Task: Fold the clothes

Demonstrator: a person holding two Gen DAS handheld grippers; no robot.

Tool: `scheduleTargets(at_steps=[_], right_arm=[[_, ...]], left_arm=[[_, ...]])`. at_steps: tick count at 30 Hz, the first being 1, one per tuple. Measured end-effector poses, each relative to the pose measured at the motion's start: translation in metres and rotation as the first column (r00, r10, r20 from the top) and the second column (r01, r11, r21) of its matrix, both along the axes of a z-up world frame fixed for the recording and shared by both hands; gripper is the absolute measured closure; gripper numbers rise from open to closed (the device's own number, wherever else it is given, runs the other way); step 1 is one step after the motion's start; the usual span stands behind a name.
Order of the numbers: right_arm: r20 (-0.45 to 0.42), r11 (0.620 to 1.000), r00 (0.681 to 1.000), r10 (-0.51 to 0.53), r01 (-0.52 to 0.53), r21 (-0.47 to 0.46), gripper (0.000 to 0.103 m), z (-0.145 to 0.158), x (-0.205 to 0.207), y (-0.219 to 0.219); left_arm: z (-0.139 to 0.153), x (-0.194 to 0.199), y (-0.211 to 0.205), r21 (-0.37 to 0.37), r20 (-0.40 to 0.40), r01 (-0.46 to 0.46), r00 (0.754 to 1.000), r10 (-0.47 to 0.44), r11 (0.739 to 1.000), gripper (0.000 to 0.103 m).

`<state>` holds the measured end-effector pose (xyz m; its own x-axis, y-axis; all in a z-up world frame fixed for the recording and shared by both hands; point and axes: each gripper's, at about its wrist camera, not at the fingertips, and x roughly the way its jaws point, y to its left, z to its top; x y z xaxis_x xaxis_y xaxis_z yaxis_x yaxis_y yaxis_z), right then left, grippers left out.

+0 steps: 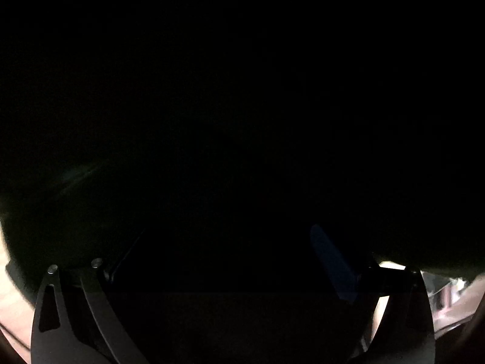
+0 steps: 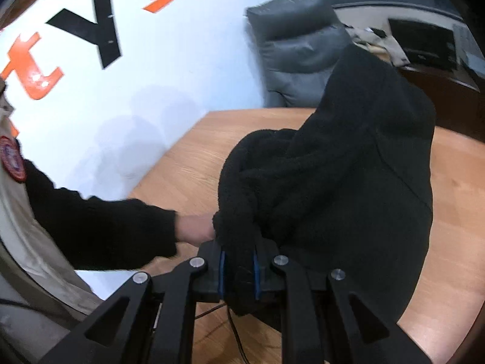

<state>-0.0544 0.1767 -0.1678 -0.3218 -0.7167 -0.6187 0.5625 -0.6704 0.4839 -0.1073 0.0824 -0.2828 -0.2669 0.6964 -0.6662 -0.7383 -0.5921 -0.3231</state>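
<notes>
Right gripper (image 2: pixel 239 273) clamped on black fleece garment (image 2: pixel 348 182) over wooden table (image 2: pixel 182 176); left gripper (image 1: pixel 242 273) smothered in darkness, jaws unreadable.

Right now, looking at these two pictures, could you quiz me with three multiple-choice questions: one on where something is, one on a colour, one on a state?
1. Where does the black fleece garment rest?
A. on the wooden table
B. on the grey chair
C. on the floor

2. What colour are the right gripper pads?
A. red
B. blue
C. white

3. How do the right gripper's jaws stand?
A. wide open, empty
B. closed on fleece
C. closed on a cable

Answers: 1 A, the garment heaps on the tabletop; 2 B, blue strips flank the cloth; 3 B, fleece is pinched between the pads.
</notes>
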Motion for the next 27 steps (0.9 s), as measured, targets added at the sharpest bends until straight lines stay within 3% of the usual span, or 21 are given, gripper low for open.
scheduleTargets(at_steps=[3,7,12,14,17,22,23,25,27], right_arm=[[0.018,1.000,1.000,0.019,-0.019,-0.008,0.089,-0.012,-0.002,-0.004],[0.030,0.997,0.996,0.081,-0.081,0.000,0.089,-0.029,-0.002,-0.028],[0.076,0.980,0.980,0.186,-0.191,0.062,0.089,-0.065,0.000,-0.072],[0.082,0.975,0.975,0.209,-0.214,0.060,0.089,-0.070,-0.003,-0.080],[0.095,0.967,0.967,0.234,-0.242,0.078,0.089,-0.073,-0.008,-0.088],[0.139,0.950,0.954,0.267,-0.285,0.128,0.089,-0.074,-0.016,-0.097],[0.148,0.948,0.951,0.270,-0.290,0.133,0.089,-0.075,-0.017,-0.099],[0.155,0.940,0.948,0.278,-0.301,0.158,0.089,-0.076,-0.018,-0.103],[0.144,0.930,0.947,0.286,-0.311,0.197,0.088,-0.076,-0.015,-0.110]], left_arm=[[0.008,0.002,-0.031,0.034,0.036,-0.027,0.999,0.026,0.999,0.000],[0.023,0.020,-0.085,0.016,0.117,-0.144,0.983,0.141,0.989,0.000],[0.076,0.064,-0.147,-0.030,0.117,-0.283,0.952,0.284,0.959,0.000],[0.108,0.057,-0.181,-0.047,0.086,-0.370,0.924,0.373,0.928,0.000],[0.171,0.072,-0.235,-0.063,0.012,-0.513,0.858,0.514,0.856,0.000],[0.307,0.149,-0.327,-0.029,-0.120,-0.716,0.695,0.709,0.698,0.000],[0.326,0.158,-0.333,-0.040,-0.138,-0.733,0.677,0.723,0.679,0.000],[0.352,0.168,-0.331,-0.078,-0.187,-0.741,0.668,0.720,0.667,0.000],[0.368,0.181,-0.317,-0.130,-0.287,-0.731,0.674,0.680,0.670,0.000]])
